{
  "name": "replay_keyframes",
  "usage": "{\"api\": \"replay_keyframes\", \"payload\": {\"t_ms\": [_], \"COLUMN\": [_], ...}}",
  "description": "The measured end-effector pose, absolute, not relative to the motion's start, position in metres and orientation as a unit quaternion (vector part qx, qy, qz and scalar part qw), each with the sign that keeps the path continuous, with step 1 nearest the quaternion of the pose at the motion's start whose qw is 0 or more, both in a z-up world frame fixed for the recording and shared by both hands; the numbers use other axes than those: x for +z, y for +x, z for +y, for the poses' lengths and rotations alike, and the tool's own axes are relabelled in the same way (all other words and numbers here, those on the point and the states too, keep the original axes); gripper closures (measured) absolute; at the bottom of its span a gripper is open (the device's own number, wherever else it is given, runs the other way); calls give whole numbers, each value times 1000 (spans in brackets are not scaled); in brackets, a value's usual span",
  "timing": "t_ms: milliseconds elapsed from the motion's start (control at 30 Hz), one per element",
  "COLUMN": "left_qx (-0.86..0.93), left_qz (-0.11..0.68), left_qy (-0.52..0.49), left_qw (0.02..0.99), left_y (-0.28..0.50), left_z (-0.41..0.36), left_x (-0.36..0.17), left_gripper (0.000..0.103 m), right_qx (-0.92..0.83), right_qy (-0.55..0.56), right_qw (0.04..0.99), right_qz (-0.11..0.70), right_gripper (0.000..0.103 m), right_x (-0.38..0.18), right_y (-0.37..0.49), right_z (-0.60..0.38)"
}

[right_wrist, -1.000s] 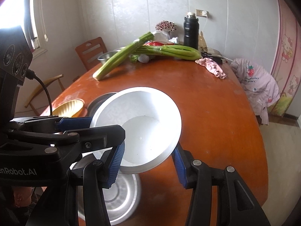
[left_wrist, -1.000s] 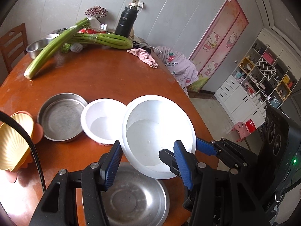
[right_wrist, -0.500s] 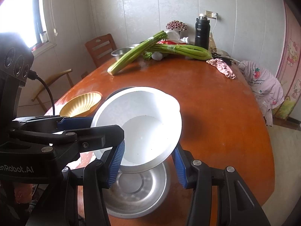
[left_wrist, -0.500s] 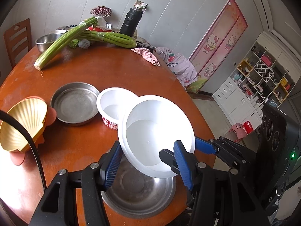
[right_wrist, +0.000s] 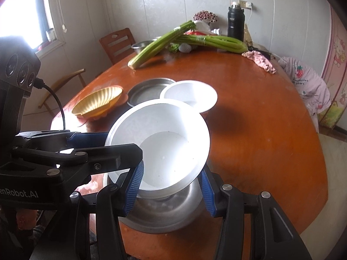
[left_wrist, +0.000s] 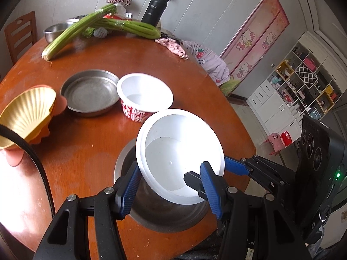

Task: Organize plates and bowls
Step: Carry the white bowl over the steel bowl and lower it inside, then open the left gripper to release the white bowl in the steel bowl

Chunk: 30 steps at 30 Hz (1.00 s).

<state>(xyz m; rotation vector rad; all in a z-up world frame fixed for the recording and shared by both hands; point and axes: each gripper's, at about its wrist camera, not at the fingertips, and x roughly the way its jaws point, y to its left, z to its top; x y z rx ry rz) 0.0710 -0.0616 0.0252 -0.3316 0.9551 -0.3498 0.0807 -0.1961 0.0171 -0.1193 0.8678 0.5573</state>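
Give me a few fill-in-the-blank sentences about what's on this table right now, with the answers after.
1. The large white bowl is held above a bowl made of ____.
2. The small white bowl has a ____ pattern on its outside.
3. The yellow dish is shaped like a ____.
4. The long green vegetable at the far side is ____.

Answers: metal; red; shell; celery

large bowl [left_wrist: 180, 151] over metal basin [left_wrist: 160, 214] | small bowl [left_wrist: 145, 93] behind | pan [left_wrist: 90, 92] left

The white bowl [left_wrist: 180, 156] hides much of the steel bowl [left_wrist: 164, 214] beneath the grippers. Ahead, shelf items [left_wrist: 303, 73] are too small to tell.
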Motion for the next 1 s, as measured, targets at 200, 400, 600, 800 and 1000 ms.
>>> {"api": "replay_keyframes", "payload": {"t_ms": [200, 400, 600, 800, 1000], "left_qx": [-163, -162, -158, -155, -144], "left_qz": [464, 474, 481, 486, 488], "left_qy": [-156, -158, -155, -154, -152], "left_qw": [856, 851, 848, 846, 847], "left_y": [67, 68, 69, 73, 75], "left_z": [-61, -62, -65, -66, -64], "left_x": [16, 8, 2, -1, -3], "left_gripper": [48, 48, 48, 48, 48], "right_qx": [269, 270, 271, 270, 269], "right_qy": [-58, -55, -52, -52, -54], "right_qw": [860, 856, 852, 848, 848], "right_qz": [429, 438, 446, 453, 453], "right_gripper": [51, 51, 51, 51, 51], "right_x": [6, -1, -9, -14, -16], "right_y": [81, 81, 83, 86, 87], "right_z": [-194, -193, -193, -194, -193]}}
